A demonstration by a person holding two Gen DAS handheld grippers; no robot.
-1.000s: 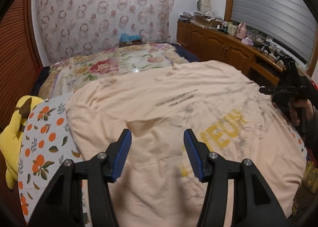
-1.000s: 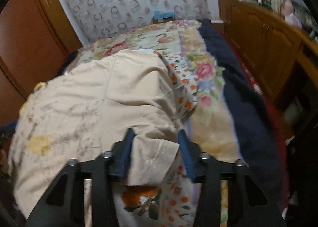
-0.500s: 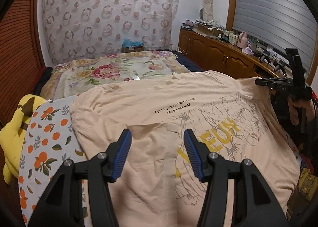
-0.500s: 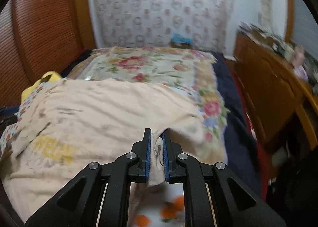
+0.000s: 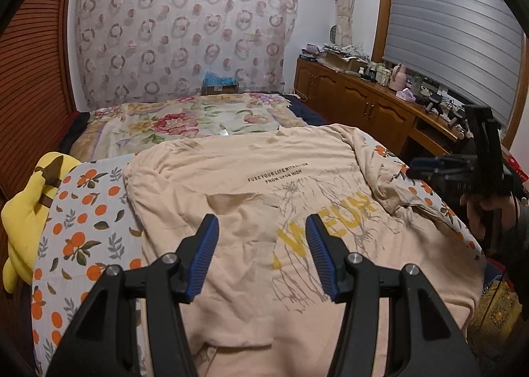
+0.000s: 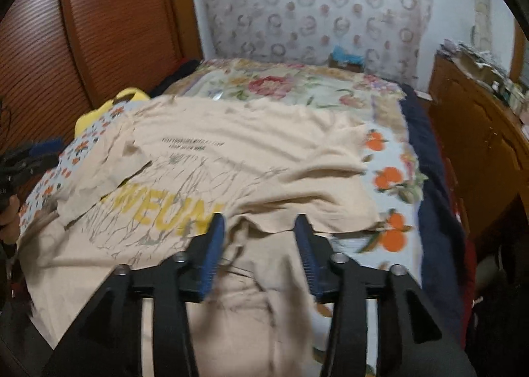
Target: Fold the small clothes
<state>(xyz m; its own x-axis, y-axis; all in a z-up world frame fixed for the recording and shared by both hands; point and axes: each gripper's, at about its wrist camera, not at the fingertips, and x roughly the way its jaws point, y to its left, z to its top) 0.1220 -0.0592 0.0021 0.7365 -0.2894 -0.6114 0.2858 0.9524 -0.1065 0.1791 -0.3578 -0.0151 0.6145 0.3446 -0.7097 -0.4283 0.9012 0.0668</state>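
A peach T-shirt (image 5: 264, 211) with yellow letters and a grey print lies spread front up on the bed; it also shows in the right wrist view (image 6: 231, 159). My left gripper (image 5: 261, 235) is open and empty above the shirt's lower middle. My right gripper (image 6: 261, 228) is open and empty, just above the shirt's folded-in right sleeve (image 6: 291, 185). The right gripper also shows at the right edge of the left wrist view (image 5: 429, 167). The left sleeve (image 6: 102, 175) lies folded in over the chest.
An orange-print sheet (image 5: 82, 211) lies under the shirt on a floral quilt (image 5: 185, 122). A yellow plush toy (image 5: 26, 208) sits at the bed's left edge. A wooden cabinet (image 5: 363, 106) with clutter runs along the right wall. A wooden wardrobe (image 6: 99, 30) stands on the left.
My right gripper was shut on the shirt's right sleeve half a second ago; it has opened and let it go. The shirt has settled flat on the bed. My left gripper stayed open.
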